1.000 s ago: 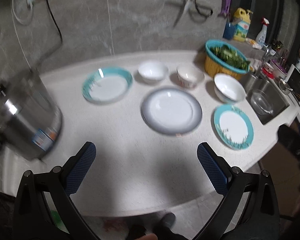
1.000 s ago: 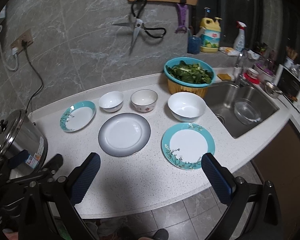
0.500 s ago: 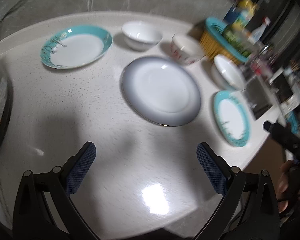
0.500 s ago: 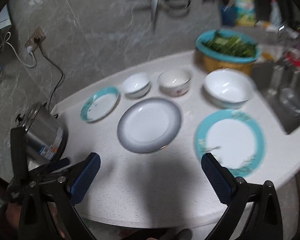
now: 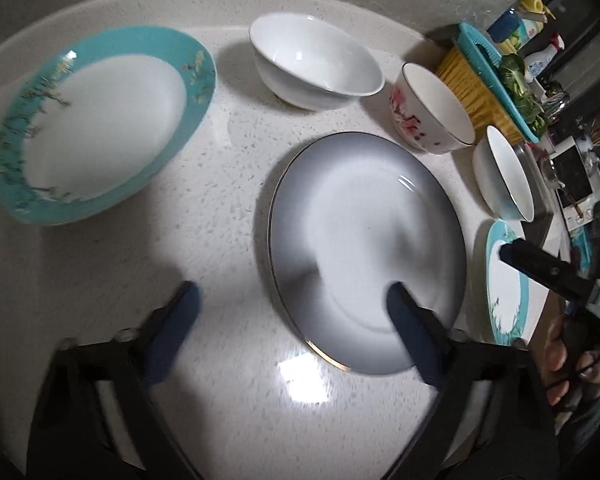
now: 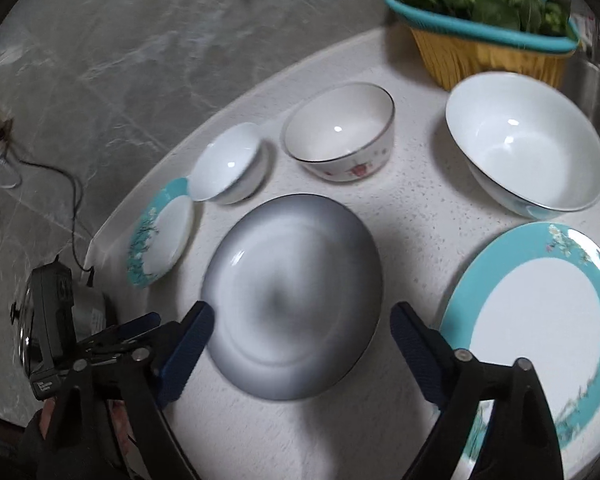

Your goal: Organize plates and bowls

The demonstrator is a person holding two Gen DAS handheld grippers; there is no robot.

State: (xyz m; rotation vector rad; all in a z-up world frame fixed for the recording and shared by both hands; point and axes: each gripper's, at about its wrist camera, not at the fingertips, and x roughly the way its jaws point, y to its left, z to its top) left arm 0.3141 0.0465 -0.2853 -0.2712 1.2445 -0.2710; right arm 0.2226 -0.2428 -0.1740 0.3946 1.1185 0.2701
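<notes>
On the left of the white counter (image 5: pixel 220 152) lies a deep plate with a teal rim (image 5: pixel 96 120), and just beside it, toward the wall, stands a small white bowl (image 5: pixel 316 64). Next comes a bowl with red flowers (image 5: pixel 428 112) on its side. In the middle lies the grey plate (image 5: pixel 364 248). The left gripper (image 5: pixel 292 300) hangs low over the counter with its fingers spread wide and holding nothing; one finger is over the bare counter, the other over the near edge of the grey plate. The right gripper (image 6: pixel 302 322) is also spread wide and empty, above the same plate. Further right stands a large white bowl (image 6: pixel 524 144), and in front of it a flat teal-rimmed plate (image 6: pixel 540 320). Behind them is a yellow basket with greens (image 6: pixel 488 12).
</notes>
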